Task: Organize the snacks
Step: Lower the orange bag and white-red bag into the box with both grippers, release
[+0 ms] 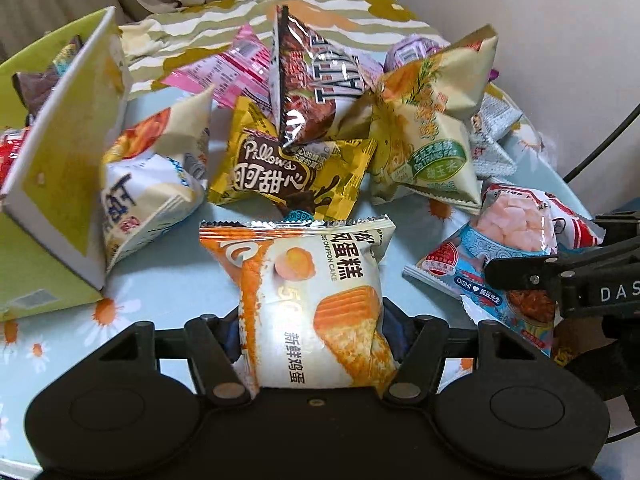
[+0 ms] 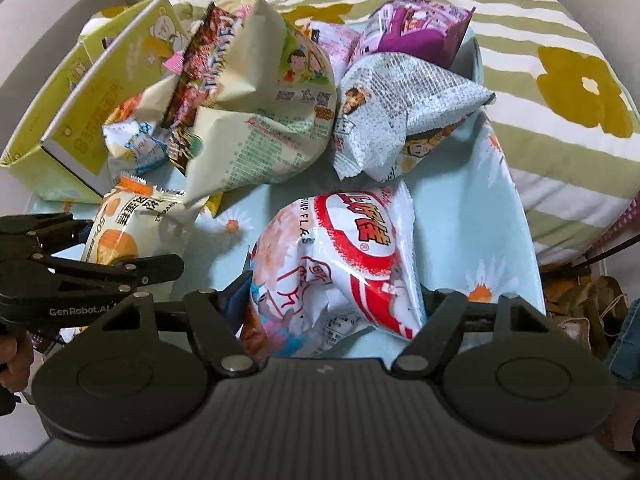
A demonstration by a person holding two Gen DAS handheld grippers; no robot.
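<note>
The left gripper (image 1: 310, 332) pinches an orange-and-white chiffon cake packet (image 1: 308, 304); the right gripper (image 2: 334, 312) straddles a red-and-white shrimp cracker bag (image 2: 340, 268).

The cake packet stands upright between the left gripper's fingers, squeezed at its sides. The shrimp bag lies between the right gripper's fingers; whether they press it I cannot tell. Both rest on a worktop under a pale blue daisy-print cloth (image 1: 168, 292). Beyond lie a yellow Pillows packet (image 1: 280, 176), a cream sweetcorn bag (image 1: 424, 136) and a brown glossy bag (image 1: 312, 84). A yellow-green cardboard box (image 1: 60, 148) stands at the left.
</note>
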